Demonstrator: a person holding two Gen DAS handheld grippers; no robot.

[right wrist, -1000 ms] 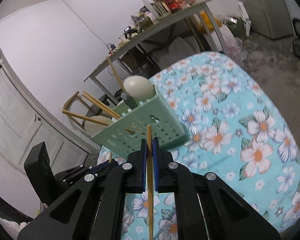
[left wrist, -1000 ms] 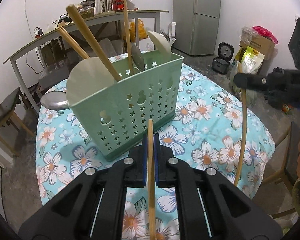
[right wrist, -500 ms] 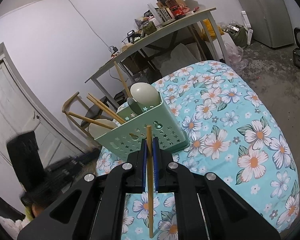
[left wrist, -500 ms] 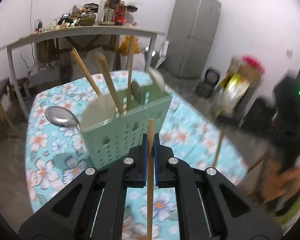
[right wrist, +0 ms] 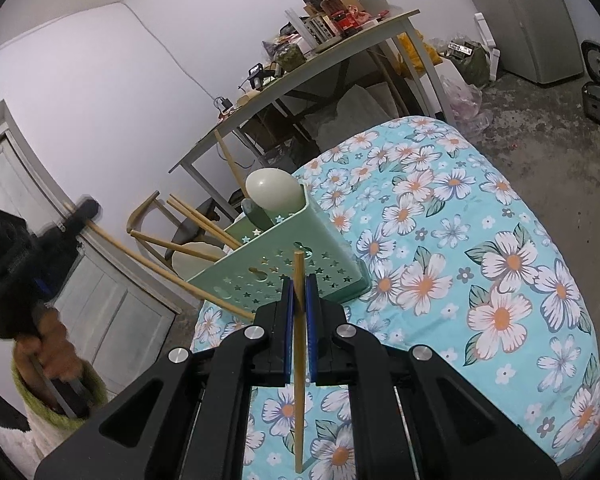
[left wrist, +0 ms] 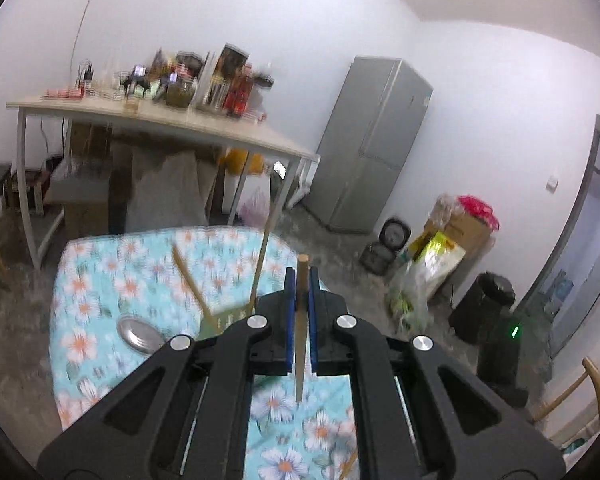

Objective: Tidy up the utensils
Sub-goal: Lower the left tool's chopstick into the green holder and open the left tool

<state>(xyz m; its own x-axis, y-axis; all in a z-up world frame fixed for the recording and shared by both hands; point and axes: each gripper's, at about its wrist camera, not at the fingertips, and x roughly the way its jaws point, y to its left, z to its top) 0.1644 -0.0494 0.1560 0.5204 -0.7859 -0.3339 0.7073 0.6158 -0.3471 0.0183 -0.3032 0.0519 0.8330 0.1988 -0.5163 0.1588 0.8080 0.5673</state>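
The left claw (left wrist: 298, 320), clenched on a slim wooden chopstick (left wrist: 301, 332), has lifted since a second ago, and the pale-green perforated plastic caddy (right wrist: 284, 268) has slid low toward 7 o'clock in its view. The right claw (right wrist: 299, 320) keeps gripping its own wooden chopstick (right wrist: 299, 360), the caddy at 12 o'clock on the floral-clothed tabletop (right wrist: 500, 280). Both chopsticks probably go in next.

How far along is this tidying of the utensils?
Well along, it seems. The green basket on the flowered table already holds several wooden-handled utensils and a pale spoon. In hand: the right tool clamps one chopstick, and the left tool clamps another. Left to do: drop both in, plus a metal spoon lying on the table.
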